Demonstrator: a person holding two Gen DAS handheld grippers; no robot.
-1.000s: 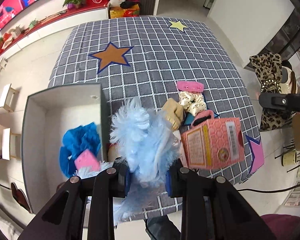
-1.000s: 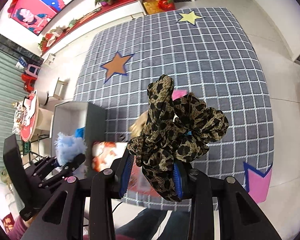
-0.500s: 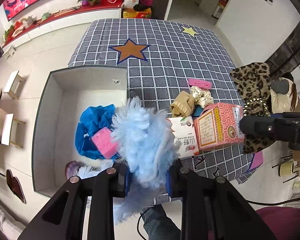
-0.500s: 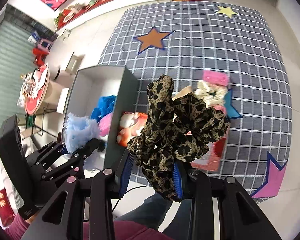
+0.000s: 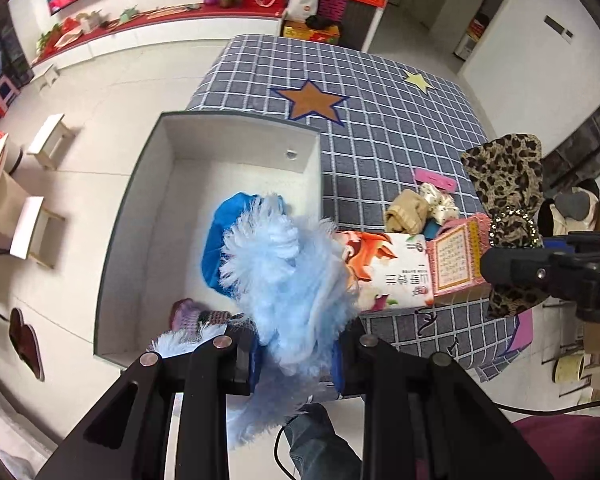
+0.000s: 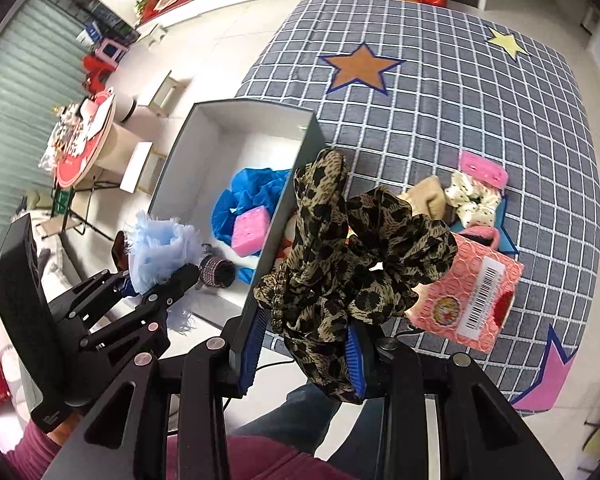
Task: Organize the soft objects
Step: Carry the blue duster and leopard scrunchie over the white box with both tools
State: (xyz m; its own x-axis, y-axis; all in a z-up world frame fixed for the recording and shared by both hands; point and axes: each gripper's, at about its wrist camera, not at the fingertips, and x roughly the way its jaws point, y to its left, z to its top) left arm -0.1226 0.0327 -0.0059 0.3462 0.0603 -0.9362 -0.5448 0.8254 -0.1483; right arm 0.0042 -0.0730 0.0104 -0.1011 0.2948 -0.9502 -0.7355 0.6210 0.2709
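My left gripper (image 5: 296,354) is shut on a fluffy light-blue cloth (image 5: 288,276) and holds it above the near end of the open grey box (image 5: 236,140). It also shows in the right wrist view (image 6: 160,248). My right gripper (image 6: 306,344) is shut on a leopard-print scrunchie (image 6: 352,256), held above the box's right wall and the table edge; the scrunchie also shows in the left wrist view (image 5: 504,184). In the box lie a blue cloth (image 6: 248,196), a pink sponge (image 6: 250,230) and a knitted purple roll (image 6: 216,272).
On the checked tablecloth (image 5: 380,128) lie a tan cloth (image 5: 406,212), a white dotted scrunchie (image 6: 474,198), a pink clip (image 6: 482,168), a pink net box (image 6: 468,296) and a printed tissue pack (image 5: 384,268). Stools (image 5: 32,224) stand left of the box.
Both grippers have moved left with their loads. The light-blue cloth is now over the box, and the leopard scrunchie has come closer to the box's right wall.
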